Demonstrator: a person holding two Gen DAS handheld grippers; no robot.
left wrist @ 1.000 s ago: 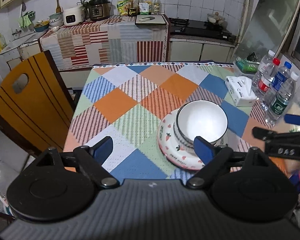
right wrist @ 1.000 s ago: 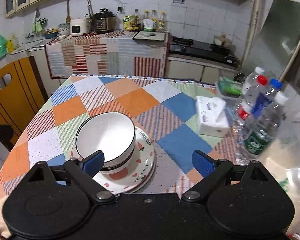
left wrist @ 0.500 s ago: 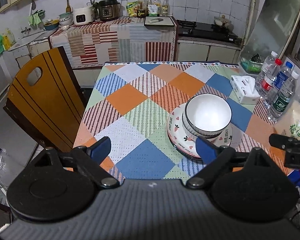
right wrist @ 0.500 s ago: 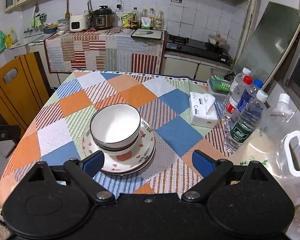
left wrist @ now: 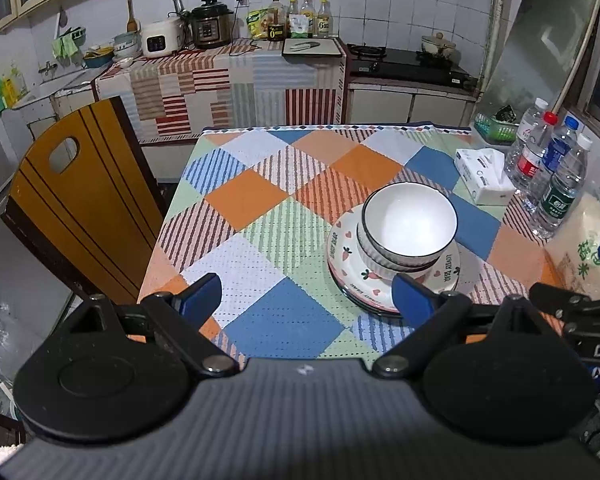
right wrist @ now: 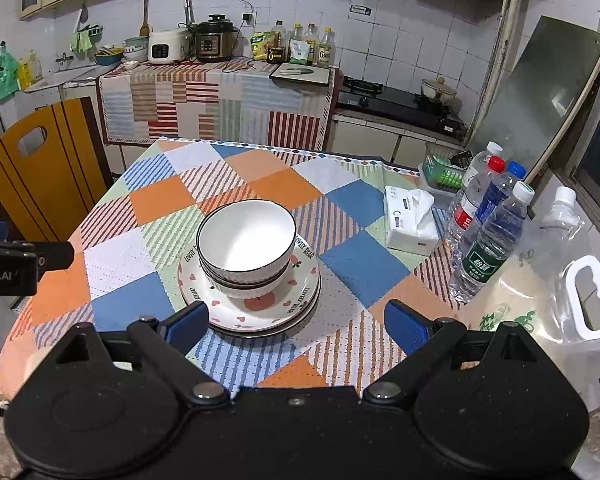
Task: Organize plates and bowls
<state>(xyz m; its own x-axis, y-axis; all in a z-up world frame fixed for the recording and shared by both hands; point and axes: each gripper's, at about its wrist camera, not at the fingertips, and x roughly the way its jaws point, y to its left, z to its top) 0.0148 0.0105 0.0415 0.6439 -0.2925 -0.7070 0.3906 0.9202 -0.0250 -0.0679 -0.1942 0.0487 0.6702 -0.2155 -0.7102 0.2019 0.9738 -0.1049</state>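
Two white bowls with dark rims sit nested on a stack of patterned plates near the table's front. My left gripper hangs open near the table's front edge, to the left of the stack, and holds nothing. My right gripper is open as well, just short of the plates, with nothing between its fingers. Each gripper shows at the edge of the other's view.
The table wears a checked cloth. Several water bottles, a tissue pack, a green basket and a clear jug stand at the right. A wooden chair is at the table's left. Counters run along the back wall.
Both grippers have drawn back and upward from the stack, so the bowls and plates look smaller and farther off. The dishes have not moved.
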